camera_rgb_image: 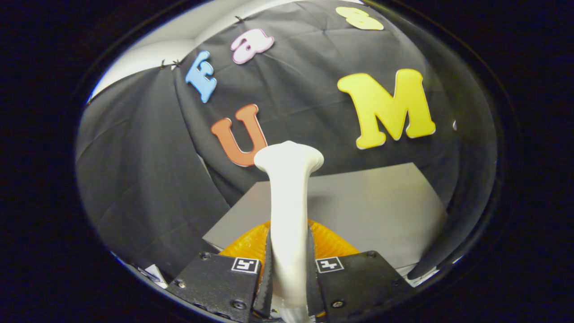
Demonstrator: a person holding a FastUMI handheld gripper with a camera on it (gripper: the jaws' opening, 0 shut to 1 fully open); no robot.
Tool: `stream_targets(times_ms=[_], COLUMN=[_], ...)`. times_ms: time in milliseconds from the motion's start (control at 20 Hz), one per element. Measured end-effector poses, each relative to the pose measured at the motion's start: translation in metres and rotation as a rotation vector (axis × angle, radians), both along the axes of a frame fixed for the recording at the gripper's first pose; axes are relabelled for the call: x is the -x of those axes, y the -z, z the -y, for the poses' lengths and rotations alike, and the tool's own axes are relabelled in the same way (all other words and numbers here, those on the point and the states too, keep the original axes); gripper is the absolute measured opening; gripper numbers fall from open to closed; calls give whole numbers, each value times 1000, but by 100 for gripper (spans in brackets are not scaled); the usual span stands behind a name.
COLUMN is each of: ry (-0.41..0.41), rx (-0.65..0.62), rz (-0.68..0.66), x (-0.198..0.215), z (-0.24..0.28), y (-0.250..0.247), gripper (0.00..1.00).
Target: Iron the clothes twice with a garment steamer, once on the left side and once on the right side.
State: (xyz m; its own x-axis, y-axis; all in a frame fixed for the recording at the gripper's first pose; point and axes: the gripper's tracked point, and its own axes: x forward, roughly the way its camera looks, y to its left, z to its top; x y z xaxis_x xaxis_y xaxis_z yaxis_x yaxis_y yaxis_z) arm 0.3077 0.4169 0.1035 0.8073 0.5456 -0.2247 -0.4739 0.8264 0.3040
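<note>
A white garment steamer [289, 197] stands up between my fingers, its handle clamped from both sides and its flared head rising ahead of them. My gripper [289, 269] is shut on the steamer's handle. An orange garment [251, 244] lies on the grey table [376, 211] just beyond the fingers, mostly hidden behind them and the steamer. The steamer's head is lifted off the garment, well above the table.
The grey table runs ahead and to the right, its far edge meeting the black cloth wall [148, 179]. The cloth closes in on the left and behind. A white strip of ceiling [152, 54] shows above the cloth.
</note>
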Motion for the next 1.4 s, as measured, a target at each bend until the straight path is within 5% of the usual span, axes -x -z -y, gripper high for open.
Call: stream_targets(times_ms=[300, 600, 950, 1400], ry=[-23, 40, 207, 421], rx=[-101, -179, -206, -186], rz=[137, 276, 413, 496], x=[73, 126, 162, 148], z=[53, 126, 220, 327], y=[-75, -142, -190, -222], gripper=[33, 33, 32, 32])
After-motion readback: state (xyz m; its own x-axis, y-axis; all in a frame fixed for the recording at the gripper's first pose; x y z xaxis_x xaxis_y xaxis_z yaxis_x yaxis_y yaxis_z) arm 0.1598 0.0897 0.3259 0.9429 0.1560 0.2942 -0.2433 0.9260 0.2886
